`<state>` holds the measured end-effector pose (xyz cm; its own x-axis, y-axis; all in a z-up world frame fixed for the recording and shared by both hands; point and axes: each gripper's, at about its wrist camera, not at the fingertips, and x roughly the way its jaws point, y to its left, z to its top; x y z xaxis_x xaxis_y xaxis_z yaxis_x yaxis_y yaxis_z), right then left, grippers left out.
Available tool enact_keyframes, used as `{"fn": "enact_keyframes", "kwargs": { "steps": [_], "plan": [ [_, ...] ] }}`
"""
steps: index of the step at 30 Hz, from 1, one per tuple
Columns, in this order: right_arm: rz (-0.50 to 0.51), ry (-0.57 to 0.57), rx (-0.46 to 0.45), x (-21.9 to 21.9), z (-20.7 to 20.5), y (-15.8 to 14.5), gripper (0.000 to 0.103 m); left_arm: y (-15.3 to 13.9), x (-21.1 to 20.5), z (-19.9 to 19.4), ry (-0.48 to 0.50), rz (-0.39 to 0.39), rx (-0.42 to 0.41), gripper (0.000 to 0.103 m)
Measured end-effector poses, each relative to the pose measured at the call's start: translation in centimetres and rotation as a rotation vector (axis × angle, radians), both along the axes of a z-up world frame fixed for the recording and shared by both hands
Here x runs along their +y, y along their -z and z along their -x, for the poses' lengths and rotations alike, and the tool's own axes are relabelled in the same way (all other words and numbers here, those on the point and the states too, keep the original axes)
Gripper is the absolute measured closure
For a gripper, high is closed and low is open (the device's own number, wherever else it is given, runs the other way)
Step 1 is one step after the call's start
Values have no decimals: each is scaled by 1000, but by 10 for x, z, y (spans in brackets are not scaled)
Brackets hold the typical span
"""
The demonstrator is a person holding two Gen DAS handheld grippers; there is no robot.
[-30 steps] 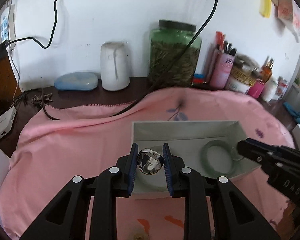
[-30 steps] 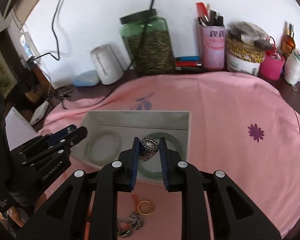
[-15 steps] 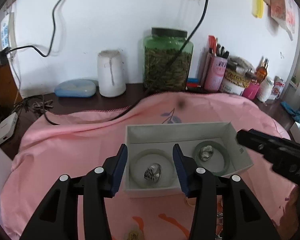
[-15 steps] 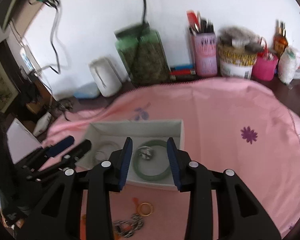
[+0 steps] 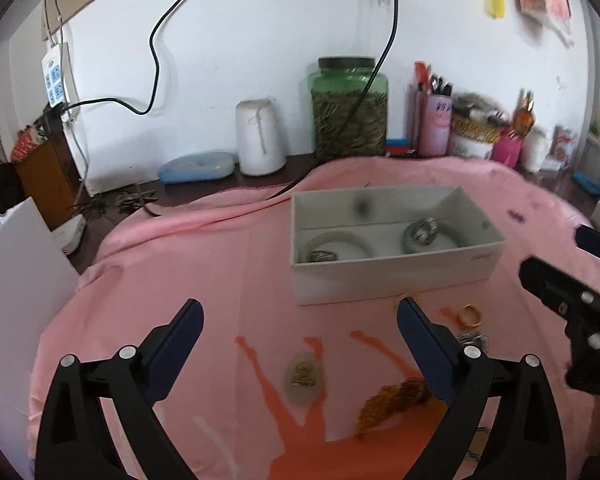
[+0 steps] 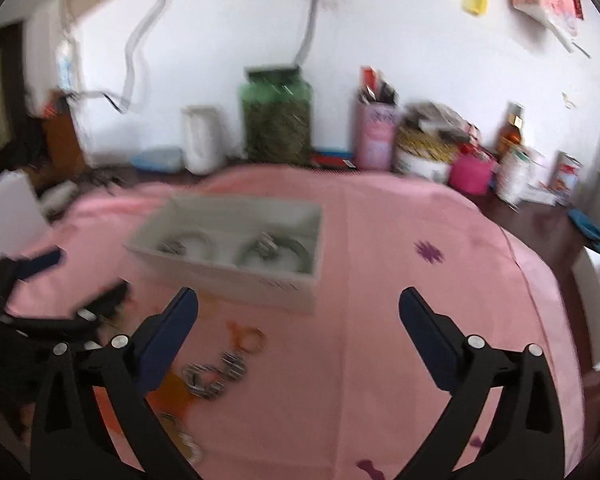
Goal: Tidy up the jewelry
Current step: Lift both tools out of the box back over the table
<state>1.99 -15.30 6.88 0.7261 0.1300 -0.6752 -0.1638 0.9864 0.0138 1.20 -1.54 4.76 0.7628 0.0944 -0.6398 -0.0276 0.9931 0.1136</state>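
Two grippers are yours here, and both stand wide apart with nothing between the pads: the left gripper (image 5: 300, 312) and the right gripper (image 6: 299, 300) have just been opening, and each now hangs over the pink cloth (image 5: 180, 264) short of the white box (image 5: 396, 276).

Much is hard to read. The right wrist view is smeared by motion, so the box (image 6: 236, 280) and its contents show only as soft shapes. In the left wrist view the box's near wall hides the lower part of what lies inside. The right gripper's body is cut off at the right edge of that view, and its pads are only partly seen.

The box lies with its long axis running roughly left to right across the cloth, open side up. Inside, a pale bangle (image 5: 336, 242) lies flat at the left end with a silver ring (image 5: 322, 256) inside it near the front wall. A green bangle (image 5: 432, 236) lies flat at the right end with a second silver ring (image 5: 424, 232) on its left side.

Loose pieces lie on the cloth nearer you than the box: a gold ring (image 5: 471, 315) just beside your left gripper's right finger, a pale pendant (image 5: 305, 376) between your left fingers but below them, and a brown tangle (image 5: 396, 400) whose nature you cannot tell. A chain (image 6: 214, 374) of silver links lies close to the right gripper's left finger.
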Motion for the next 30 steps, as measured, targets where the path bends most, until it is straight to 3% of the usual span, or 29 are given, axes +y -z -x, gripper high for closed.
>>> {"fn": "enact_keyframes", "kwargs": {
  "steps": [7, 30],
  "plan": [
    [15, -27, -4, 8, 9, -2, 7, 3, -8, 4, 18, -62, -15, 6],
    [-7, -25, 40, 7, 7, 3, 7, 4, -7, 4, 6, -65, -15, 6]
  ]
}}
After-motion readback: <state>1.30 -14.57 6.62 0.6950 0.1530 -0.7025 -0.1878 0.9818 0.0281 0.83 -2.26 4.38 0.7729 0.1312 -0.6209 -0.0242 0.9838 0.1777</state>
